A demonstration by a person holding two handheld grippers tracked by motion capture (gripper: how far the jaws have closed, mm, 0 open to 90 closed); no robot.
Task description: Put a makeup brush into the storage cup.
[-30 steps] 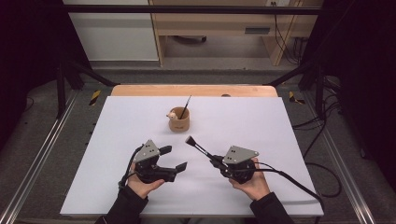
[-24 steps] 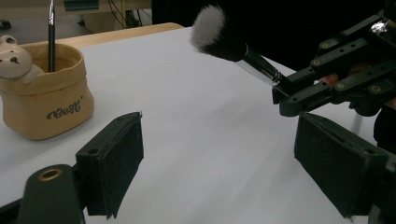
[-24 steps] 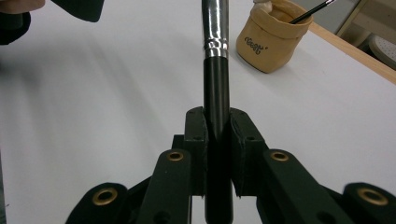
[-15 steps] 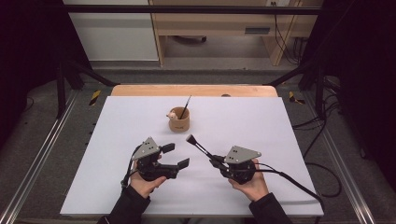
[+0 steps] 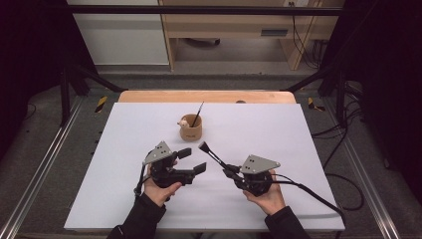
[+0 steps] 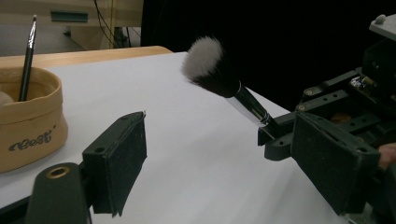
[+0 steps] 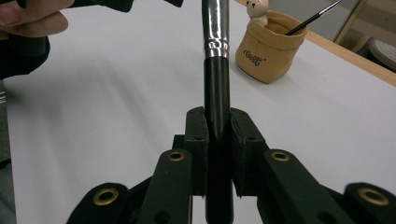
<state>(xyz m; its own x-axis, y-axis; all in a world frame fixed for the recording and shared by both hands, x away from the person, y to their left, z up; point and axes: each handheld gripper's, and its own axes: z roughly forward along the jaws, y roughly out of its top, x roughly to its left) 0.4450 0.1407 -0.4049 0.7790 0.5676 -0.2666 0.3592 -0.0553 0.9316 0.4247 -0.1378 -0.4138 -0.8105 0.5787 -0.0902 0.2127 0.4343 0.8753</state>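
A tan pouch-like pot (image 5: 191,128) stands mid-table with a thin brush (image 5: 197,114) leaning in it and a small pale figure at its rim; it also appears in the left gripper view as the pot (image 6: 29,121) and in the right gripper view as the pot (image 7: 270,45). My right gripper (image 5: 231,172) is shut on the black handle of a large makeup brush (image 5: 211,153), whose fluffy head (image 6: 208,59) points up and left. In the right gripper view the makeup brush (image 7: 216,65) stands clamped between the jaws (image 7: 217,140). My left gripper (image 5: 192,161) is open, just left of the brush head, nothing between its pads.
A white sheet (image 5: 278,129) covers the table, with a wooden strip (image 5: 204,97) along the far edge. Metal rails (image 5: 45,159) run down both sides. Cables (image 5: 318,194) trail from the right gripper over the front right.
My left gripper has shifted slightly right, toward the brush head. The right gripper and its brush have barely moved.
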